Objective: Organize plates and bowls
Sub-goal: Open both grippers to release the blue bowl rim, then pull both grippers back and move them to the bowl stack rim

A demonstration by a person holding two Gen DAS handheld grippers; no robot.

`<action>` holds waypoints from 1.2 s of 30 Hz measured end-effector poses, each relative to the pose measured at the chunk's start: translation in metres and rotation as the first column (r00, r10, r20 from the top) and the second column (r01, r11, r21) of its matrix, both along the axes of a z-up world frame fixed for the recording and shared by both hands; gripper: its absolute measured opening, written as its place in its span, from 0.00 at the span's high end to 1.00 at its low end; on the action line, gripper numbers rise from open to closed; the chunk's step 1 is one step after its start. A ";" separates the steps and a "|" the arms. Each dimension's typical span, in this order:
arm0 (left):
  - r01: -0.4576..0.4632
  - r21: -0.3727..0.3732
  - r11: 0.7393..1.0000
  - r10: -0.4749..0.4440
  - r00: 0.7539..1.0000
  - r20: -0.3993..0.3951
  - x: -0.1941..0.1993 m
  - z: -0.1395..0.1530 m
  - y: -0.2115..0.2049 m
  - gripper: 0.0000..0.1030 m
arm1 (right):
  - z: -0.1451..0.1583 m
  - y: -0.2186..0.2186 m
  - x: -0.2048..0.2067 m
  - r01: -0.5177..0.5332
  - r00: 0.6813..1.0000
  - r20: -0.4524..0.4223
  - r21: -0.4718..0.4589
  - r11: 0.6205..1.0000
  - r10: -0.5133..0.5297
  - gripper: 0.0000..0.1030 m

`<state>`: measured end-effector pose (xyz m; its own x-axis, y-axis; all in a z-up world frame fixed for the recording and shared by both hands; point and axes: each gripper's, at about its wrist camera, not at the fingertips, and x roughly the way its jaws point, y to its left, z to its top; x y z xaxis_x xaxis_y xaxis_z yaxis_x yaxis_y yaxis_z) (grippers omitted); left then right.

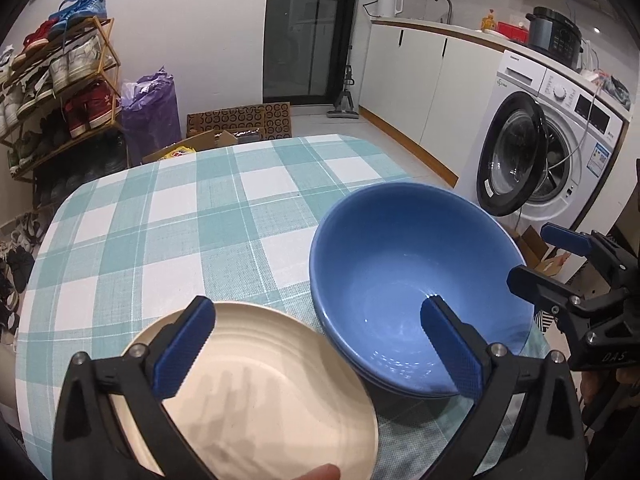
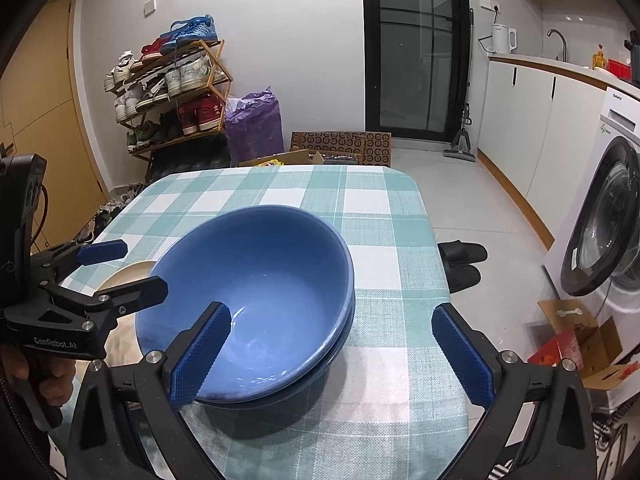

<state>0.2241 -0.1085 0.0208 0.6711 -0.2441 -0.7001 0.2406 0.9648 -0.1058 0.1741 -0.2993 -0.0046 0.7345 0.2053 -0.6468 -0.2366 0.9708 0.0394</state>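
Observation:
Two blue bowls (image 1: 400, 280) sit nested, one inside the other, near the right edge of the checked table (image 1: 180, 208). A cream plate (image 1: 260, 392) lies just to their left, close to me. My left gripper (image 1: 318, 312) is open wide, one finger above the plate and the other above the bowl's inside, pressing on nothing. In the right wrist view the bowls (image 2: 272, 280) fill the middle and a sliver of the plate (image 2: 128, 274) shows behind the left gripper (image 2: 140, 266). My right gripper (image 2: 331, 314) is open, its left finger over the bowl's near rim and its right finger over bare cloth.
The table's right edge (image 2: 436, 264) drops to the floor, where dark slippers (image 2: 464, 260) lie. A washing machine with its door open (image 1: 516, 164) stands to the right, with cardboard boxes (image 2: 580, 344) below it. A shoe rack (image 2: 176, 92) stands against the far wall.

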 end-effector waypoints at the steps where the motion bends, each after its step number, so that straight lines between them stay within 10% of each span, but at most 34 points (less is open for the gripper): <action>1: 0.001 0.000 1.000 -0.001 1.000 -0.002 0.001 0.000 0.000 0.00 | -0.001 -0.001 0.001 0.000 1.000 -0.004 0.007 1.000 0.000 0.01; 29: 0.007 -0.122 0.992 -0.021 0.993 -0.114 0.023 -0.017 -0.003 0.06 | -0.039 -0.014 0.027 0.010 0.987 -0.156 0.265 0.964 0.033 0.02; 36: 0.042 -0.128 0.991 -0.054 0.994 -0.093 0.020 -0.014 -0.009 0.16 | -0.038 -0.014 0.029 0.007 0.985 -0.167 0.275 0.961 0.041 0.18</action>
